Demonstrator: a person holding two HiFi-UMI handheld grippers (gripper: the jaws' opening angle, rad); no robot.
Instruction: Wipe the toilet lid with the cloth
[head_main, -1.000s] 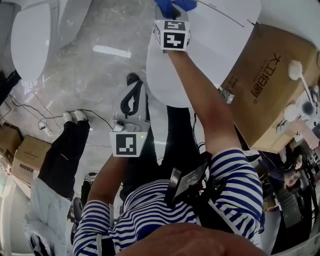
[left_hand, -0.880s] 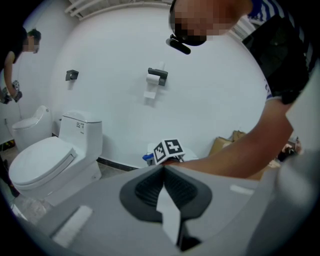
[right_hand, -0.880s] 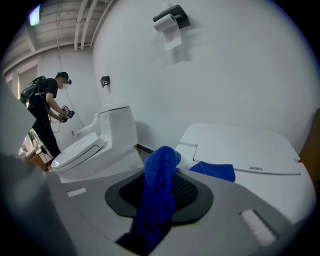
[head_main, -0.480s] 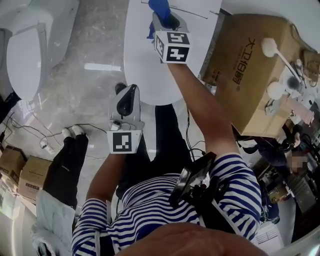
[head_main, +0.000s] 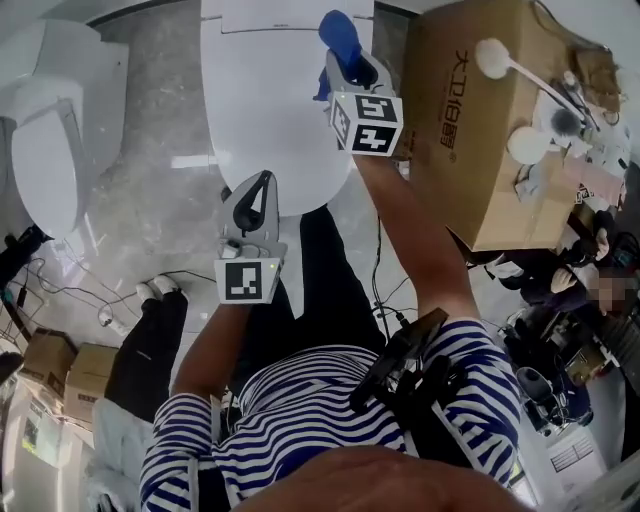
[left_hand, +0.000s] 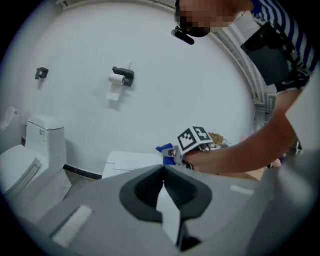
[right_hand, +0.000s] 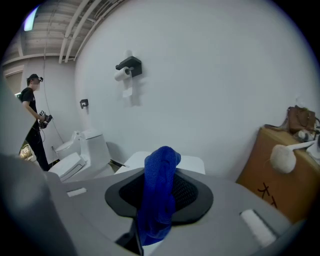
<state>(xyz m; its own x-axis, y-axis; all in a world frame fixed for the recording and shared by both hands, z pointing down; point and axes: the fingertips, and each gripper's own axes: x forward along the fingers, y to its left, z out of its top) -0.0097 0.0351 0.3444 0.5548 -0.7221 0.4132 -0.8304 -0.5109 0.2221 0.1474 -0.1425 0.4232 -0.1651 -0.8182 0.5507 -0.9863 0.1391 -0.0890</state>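
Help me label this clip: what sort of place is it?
Likely a bathroom mock-up or showroom: a white closed-lid toilet, a second white toilet beside it, a black wall-mounted toilet-paper holder, and a brown cardboard box.

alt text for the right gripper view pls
The right gripper has its jaws shut on a blue cloth, with a white toilet beyond them by a white wall. A cardboard box stands at right, another toilet at left.

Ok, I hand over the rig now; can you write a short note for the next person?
Left tongs: shut, empty, near the front edge of the closed white toilet lid.
Right tongs: shut on the blue mesh cloth, above the lid's right side.
Done: cloth is in the grip.
Left: wipe the lid; whether the cloth touches it now, I cannot tell.
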